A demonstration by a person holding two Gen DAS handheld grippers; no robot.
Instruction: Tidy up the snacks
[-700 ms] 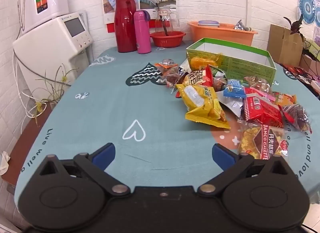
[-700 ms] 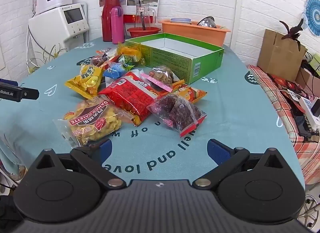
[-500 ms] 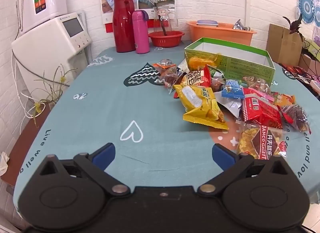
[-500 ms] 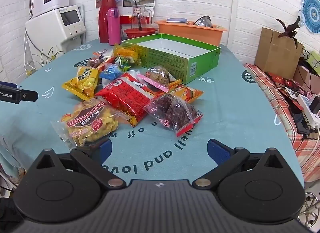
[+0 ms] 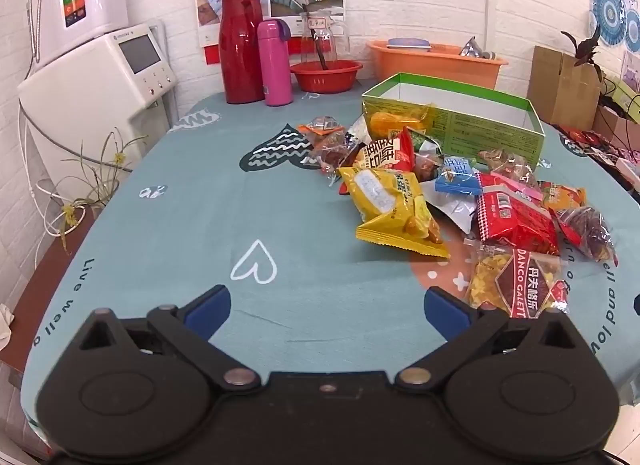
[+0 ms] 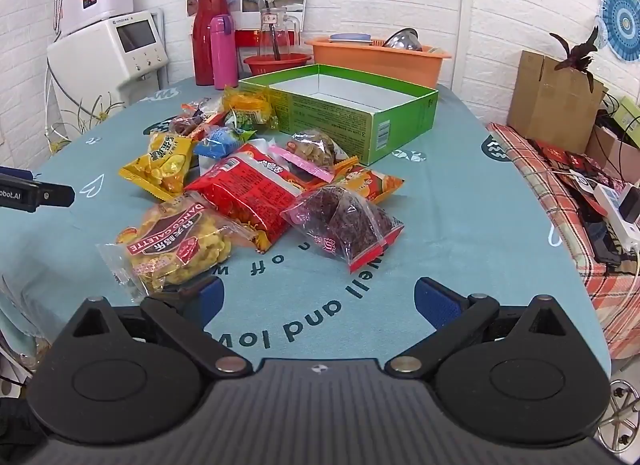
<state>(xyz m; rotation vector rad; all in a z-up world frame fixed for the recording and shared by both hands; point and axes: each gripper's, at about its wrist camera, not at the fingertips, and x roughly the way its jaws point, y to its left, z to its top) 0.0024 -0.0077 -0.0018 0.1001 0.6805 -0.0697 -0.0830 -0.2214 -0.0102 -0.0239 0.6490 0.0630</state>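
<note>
Two wide-open hand-held grippers hover over a teal tablecloth strewn with snack packets beside an open green cardboard box.

The left gripper (image 5: 326, 303) has its blue-padded fingers spread wide with only bare teal printed tablecloth (image 5: 200, 217) between them; the right gripper (image 6: 318, 299) is equally wide and holds nothing, its left pad just beside a clear bag of yellow puffs with a maroon label (image 6: 176, 243). The pile of snack packets lies mid-table: a yellow crinkled foil bag (image 5: 394, 211) on the left, a red printed plastic packet (image 6: 246, 191) in the middle, a clear pouch of dark dried fruit (image 6: 348, 225) on the right. The shallow green cardboard box (image 6: 352, 113), white inside, stands just beyond the pile, with a yellow packet leaning against its left end.
</note>
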